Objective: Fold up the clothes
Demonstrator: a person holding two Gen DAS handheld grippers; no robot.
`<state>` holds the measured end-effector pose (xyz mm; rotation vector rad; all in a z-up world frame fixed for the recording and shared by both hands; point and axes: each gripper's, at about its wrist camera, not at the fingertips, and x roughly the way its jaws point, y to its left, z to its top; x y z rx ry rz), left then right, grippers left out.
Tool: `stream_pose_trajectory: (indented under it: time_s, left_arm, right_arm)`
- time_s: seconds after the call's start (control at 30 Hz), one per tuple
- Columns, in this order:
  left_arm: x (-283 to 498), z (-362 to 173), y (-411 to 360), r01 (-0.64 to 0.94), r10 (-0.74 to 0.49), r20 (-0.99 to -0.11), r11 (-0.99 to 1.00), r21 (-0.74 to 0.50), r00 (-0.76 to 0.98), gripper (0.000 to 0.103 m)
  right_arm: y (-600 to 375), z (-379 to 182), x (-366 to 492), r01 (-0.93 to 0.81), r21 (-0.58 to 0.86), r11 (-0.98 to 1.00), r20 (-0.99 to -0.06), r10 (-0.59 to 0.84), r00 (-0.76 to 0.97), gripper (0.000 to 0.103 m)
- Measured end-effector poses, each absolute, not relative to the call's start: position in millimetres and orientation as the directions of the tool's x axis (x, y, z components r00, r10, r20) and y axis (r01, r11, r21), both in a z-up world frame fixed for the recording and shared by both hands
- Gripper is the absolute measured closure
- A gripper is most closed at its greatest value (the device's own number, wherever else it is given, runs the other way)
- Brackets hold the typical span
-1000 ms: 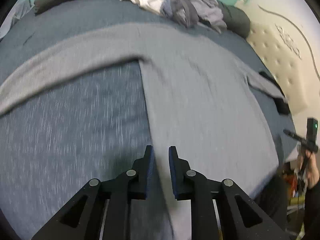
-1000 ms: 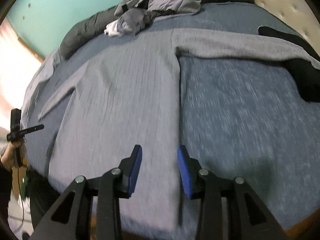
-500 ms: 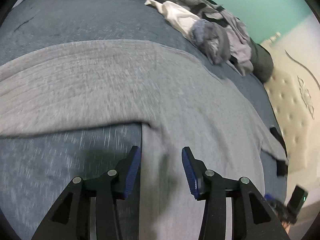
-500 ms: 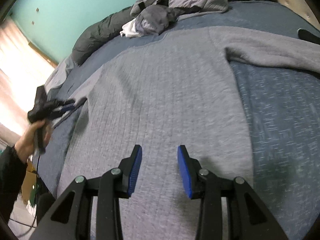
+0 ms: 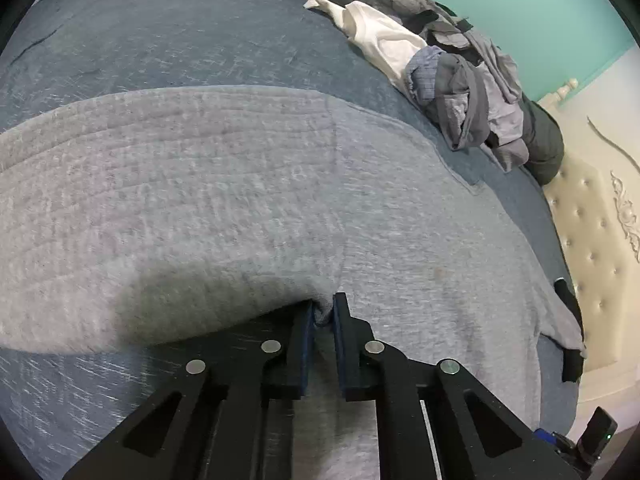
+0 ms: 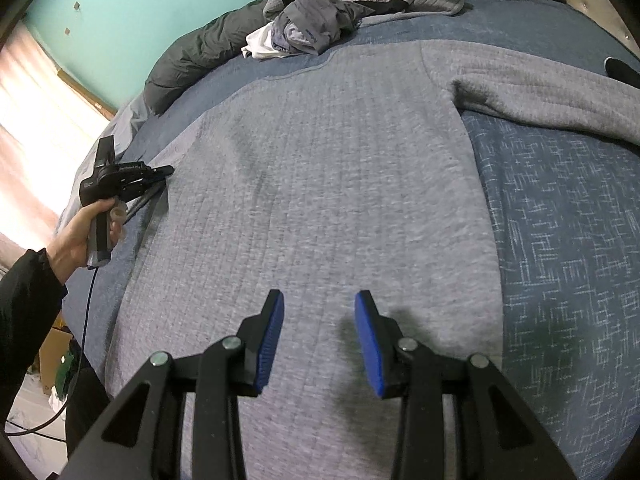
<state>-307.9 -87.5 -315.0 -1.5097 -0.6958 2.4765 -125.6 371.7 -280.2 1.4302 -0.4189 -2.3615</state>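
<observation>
A grey long-sleeved sweater point(image 5: 248, 200) lies spread flat on the blue bedcover, sleeves out to both sides. My left gripper point(image 5: 322, 316) is shut on the sweater at the armpit, where sleeve meets body, with a pinch of grey cloth between its pads. In the right wrist view the same sweater point(image 6: 340, 200) fills the middle. My right gripper point(image 6: 319, 316) hovers open over the lower body of the sweater, nothing between its fingers. The left gripper point(image 6: 162, 170), held in a person's hand point(image 6: 84, 236), shows at the sweater's far left edge.
A heap of unfolded clothes point(image 5: 460, 80) and a dark duvet point(image 6: 192, 56) lie at the far side of the bed. A padded cream headboard point(image 5: 588, 220) stands to the right. A black garment point(image 5: 570, 356) peeks out by the sweater's right sleeve. The bedcover point(image 6: 560, 240) lies bare right of the sweater.
My left gripper moved forward to the sweater's armpit and shut on the cloth. My right gripper shifted left, from the sweater's side edge to over its body, staying open.
</observation>
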Motion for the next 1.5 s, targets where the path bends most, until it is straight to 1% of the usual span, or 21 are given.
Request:
stream_pose_trajectory:
  time_s: [0.1,0.13,0.2,0.27,0.37,0.4,0.47,0.53,0.6,0.67,0.73,0.83,0.93,1.1,1.27,1.33,1.37,1.4,1.43,1.5]
  left_arm:
    - [-308.1,-308.1,-100.9,0.115,0.343,-0.794,-0.883,-0.455,-0.502,0.095]
    - [-310.0,-306.7,-109.6,0.136,0.339,-0.789,-0.875,-0.464,-0.513,0.098]
    - [-314.3,-305.4,-119.6,0.155,0.319,-0.786,-0.875,-0.459,-0.530,0.098]
    - [-318.6,-309.9,-116.7,0.143,0.309,-0.807,-0.891,-0.431,-0.504,0.098]
    - [-319.5,-314.1,-111.1,0.127,0.314,-0.813,-0.897,-0.423,-0.490,0.098]
    - [-319.1,-315.3,-110.6,0.123,0.322,-0.815,-0.896,-0.427,-0.482,0.095]
    - [-315.3,-313.2,-111.1,0.112,0.329,-0.813,-0.896,-0.429,-0.480,0.094]
    - [-310.1,-309.3,-112.6,0.104,0.334,-0.813,-0.897,-0.430,-0.477,0.085]
    - [-302.6,-305.8,-112.8,0.087,0.342,-0.816,-0.900,-0.427,-0.465,0.078]
    - [-293.6,-303.2,-111.9,0.065,0.352,-0.820,-0.904,-0.423,-0.452,0.075]
    - [-284.6,-300.7,-111.0,0.043,0.361,-0.823,-0.906,-0.420,-0.438,0.070]
    - [-266.2,-299.8,-105.0,-0.007,0.362,-0.837,-0.919,-0.394,-0.411,0.069]
    - [-248.9,-304.7,-100.5,-0.040,0.387,-0.842,-0.915,-0.403,-0.377,0.068]
    - [-232.8,-308.7,-96.7,-0.058,0.380,-0.845,-0.920,-0.388,-0.375,0.068]
    - [-233.5,-312.3,-87.6,-0.072,0.383,-0.846,-0.920,-0.385,-0.371,0.068]
    - [-235.1,-316.4,-82.8,-0.081,0.374,-0.859,-0.926,-0.370,-0.350,0.070]
    - [-235.5,-319.5,-79.9,-0.086,0.368,-0.867,-0.929,-0.361,-0.337,0.074]
    - [-235.0,-320.9,-78.4,-0.094,0.366,-0.869,-0.930,-0.356,-0.333,0.095]
    - [-233.6,-320.4,-78.7,-0.096,0.364,-0.869,-0.931,-0.353,-0.334,0.100]
    - [-231.0,-318.5,-80.7,-0.098,0.365,-0.867,-0.930,-0.353,-0.340,0.100]
  right_arm:
    - [369.9,-279.9,-125.9,0.143,0.424,-0.894,-0.788,-0.442,-0.428,0.066]
    - [368.7,-279.6,-125.3,0.146,0.424,-0.894,-0.788,-0.444,-0.426,0.066]
    - [365.9,-278.7,-124.4,0.157,0.420,-0.894,-0.791,-0.445,-0.420,0.066]
    - [365.8,-277.6,-122.9,0.158,0.419,-0.894,-0.792,-0.445,-0.418,0.066]
    - [367.7,-275.7,-120.1,0.153,0.419,-0.895,-0.791,-0.443,-0.421,0.066]
    - [368.4,-275.1,-119.2,0.151,0.420,-0.895,-0.791,-0.442,-0.422,0.066]
    - [369.7,-273.8,-117.4,0.147,0.420,-0.896,-0.791,-0.441,-0.424,0.066]
    - [370.9,-272.6,-115.6,0.144,0.420,-0.896,-0.791,-0.439,-0.426,0.066]
    - [372.2,-271.3,-113.8,0.141,0.420,-0.896,-0.791,-0.438,-0.428,0.066]
    - [373.5,-270.0,-112.0,0.137,0.421,-0.897,-0.791,-0.436,-0.430,0.066]
    - [374.8,-268.8,-110.2,0.134,0.421,-0.897,-0.790,-0.435,-0.431,0.066]
    - [379.6,-268.4,-107.1,0.123,0.414,-0.902,-0.796,-0.425,-0.431,0.066]
    - [385.3,-268.5,-103.8,0.112,0.406,-0.907,-0.803,-0.413,-0.430,0.066]
    - [395.2,-269.1,-98.7,0.086,0.400,-0.913,-0.810,-0.396,-0.432,0.066]
    - [395.0,-270.5,-94.3,0.087,0.395,-0.915,-0.815,-0.392,-0.427,0.066]
    - [393.1,-272.4,-94.2,0.088,0.396,-0.914,-0.817,-0.394,-0.422,0.066]
    - [392.5,-273.0,-94.6,0.088,0.397,-0.914,-0.816,-0.395,-0.421,0.066]
    - [392.4,-273.4,-95.1,0.088,0.399,-0.913,-0.816,-0.397,-0.421,0.066]
    - [392.1,-273.7,-95.5,0.087,0.401,-0.912,-0.815,-0.399,-0.421,0.066]
    - [391.0,-273.9,-95.7,0.092,0.403,-0.911,-0.813,-0.402,-0.422,0.066]
